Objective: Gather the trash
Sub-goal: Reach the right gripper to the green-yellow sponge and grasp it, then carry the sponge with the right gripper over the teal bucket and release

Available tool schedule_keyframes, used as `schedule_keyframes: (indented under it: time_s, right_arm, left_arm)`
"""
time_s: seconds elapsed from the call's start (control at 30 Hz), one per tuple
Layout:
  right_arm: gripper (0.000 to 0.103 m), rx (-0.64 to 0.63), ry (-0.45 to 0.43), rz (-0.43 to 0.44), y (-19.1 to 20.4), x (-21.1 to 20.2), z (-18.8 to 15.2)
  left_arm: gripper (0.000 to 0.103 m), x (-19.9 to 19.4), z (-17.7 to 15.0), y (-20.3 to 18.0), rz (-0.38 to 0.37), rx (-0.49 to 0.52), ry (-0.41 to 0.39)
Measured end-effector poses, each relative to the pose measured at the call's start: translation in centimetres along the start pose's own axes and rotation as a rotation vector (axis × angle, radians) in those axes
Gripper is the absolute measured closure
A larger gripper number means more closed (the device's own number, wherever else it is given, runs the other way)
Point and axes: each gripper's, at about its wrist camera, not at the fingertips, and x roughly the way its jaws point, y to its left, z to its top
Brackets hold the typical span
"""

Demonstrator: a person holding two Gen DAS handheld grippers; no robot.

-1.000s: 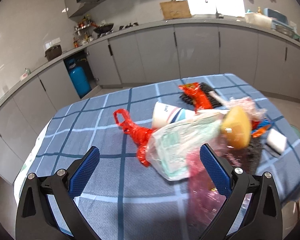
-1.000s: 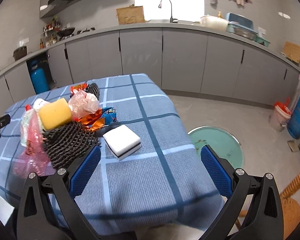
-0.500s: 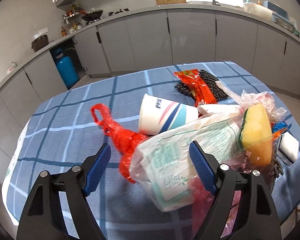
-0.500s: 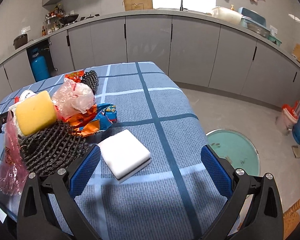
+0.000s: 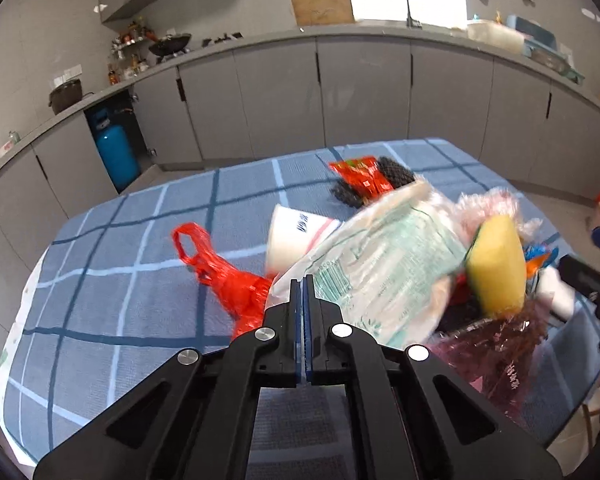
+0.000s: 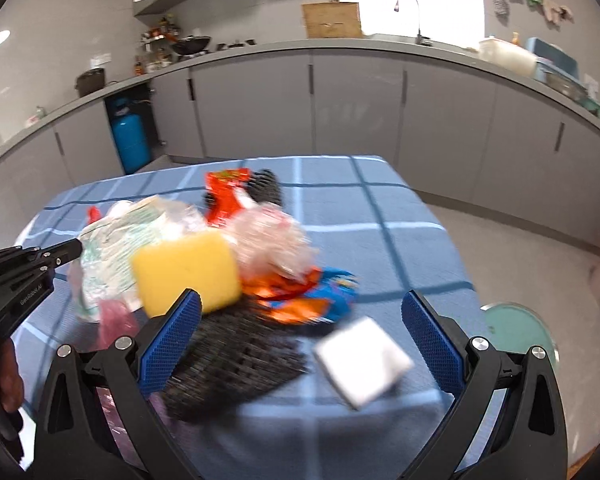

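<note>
A pile of trash lies on the blue checked tablecloth (image 5: 112, 272). My left gripper (image 5: 302, 284) is shut on the edge of a clear plastic bag with green print (image 5: 376, 264); it also shows in the right wrist view (image 6: 112, 248). Next to it lie a red plastic bag (image 5: 224, 276), a paper cup (image 5: 296, 232), a yellow sponge (image 5: 498, 268) (image 6: 186, 268), a black mesh (image 6: 236, 364) and a white sponge block (image 6: 364, 362). My right gripper (image 6: 300, 336) is open above the black mesh and the white block, holding nothing.
A red snack wrapper (image 5: 360, 178) and another black mesh (image 5: 396, 172) lie at the table's far side. Orange and blue wrappers (image 6: 308, 300) lie mid-pile. A green bin (image 6: 520, 328) stands on the floor to the right. Grey kitchen cabinets (image 5: 360, 96) run behind.
My left gripper has moved forward and shut on the edge of the green-printed plastic bag, which has lifted. My right gripper has swung left toward the pile and stays open.
</note>
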Motion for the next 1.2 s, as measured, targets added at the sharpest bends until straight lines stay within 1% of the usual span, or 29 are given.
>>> schedule_keyframes:
  time_s: [0.2,0.3,0.43,0.5,0.57,0.67,0.7,0.73,0.8,0.87,0.93,1.0,1.03,1.13,1.17,1.2]
  right_arm:
    - [0.005,-0.032,0.002,0.044,2.2,1.1,1.3]
    - [0.005,-0.057,0.016,0.069,3.1,1.6,2.2]
    - [0.005,-0.099,0.012,0.104,4.3,1.6,3.6]
    - [0.005,-0.119,0.009,0.110,5.2,1.7,3.6]
    - [0.005,-0.150,0.029,0.135,6.8,2.4,3.7]
    - [0.005,-0.181,0.036,0.165,8.8,2.9,3.6]
    - [0.008,-0.195,0.050,0.188,9.7,3.3,3.6]
    - [0.015,-0.204,0.065,0.205,10.3,3.7,3.6]
    - [0.021,-0.238,0.106,0.244,12.1,4.6,3.4]
    - [0.025,-0.269,0.135,0.260,13.3,5.4,3.1]
    - [0.032,-0.290,0.196,0.283,14.4,6.6,2.6]
    - [0.036,-0.294,0.241,0.284,14.8,7.7,2.2]
    - [0.036,-0.302,0.279,0.280,15.1,8.5,1.9]
    - [0.037,-0.326,0.335,0.280,15.9,9.7,1.3]
    - [0.039,-0.335,0.344,0.276,16.1,9.9,1.2]
    - [0.045,-0.350,0.349,0.257,16.2,10.2,1.1]
  left_arm:
    - [0.101,-1.9,0.8,1.8,0.061,-0.034,-0.068]
    - [0.101,-2.2,0.9,2.2,0.075,-0.048,-0.085]
    - [0.101,-2.2,0.8,2.7,0.105,-0.069,-0.096]
    - [0.101,-2.0,0.4,3.1,0.114,-0.083,-0.093]
    - [0.101,-2.0,0.2,3.5,0.123,-0.103,-0.091]
    - [0.101,-2.5,0.1,4.6,0.159,-0.121,-0.103]
    - [0.101,-2.6,0.1,5.0,0.177,-0.124,-0.107]
    - [0.101,-2.7,0.0,5.4,0.185,-0.130,-0.108]
    - [0.101,-3.0,-0.2,6.4,0.203,-0.154,-0.107]
    - [0.101,-3.2,-0.7,7.4,0.219,-0.174,-0.105]
    - [0.101,-3.2,-1.1,7.7,0.235,-0.177,-0.100]
    - [0.101,-3.0,-1.5,8.1,0.246,-0.180,-0.092]
    - [0.101,-2.9,-1.6,8.2,0.247,-0.182,-0.088]
    - [0.101,-2.6,-2.0,8.6,0.249,-0.192,-0.077]
    - [0.101,-2.6,-2.1,8.7,0.248,-0.193,-0.076]
    - [0.101,-2.6,-2.2,8.8,0.248,-0.195,-0.076]
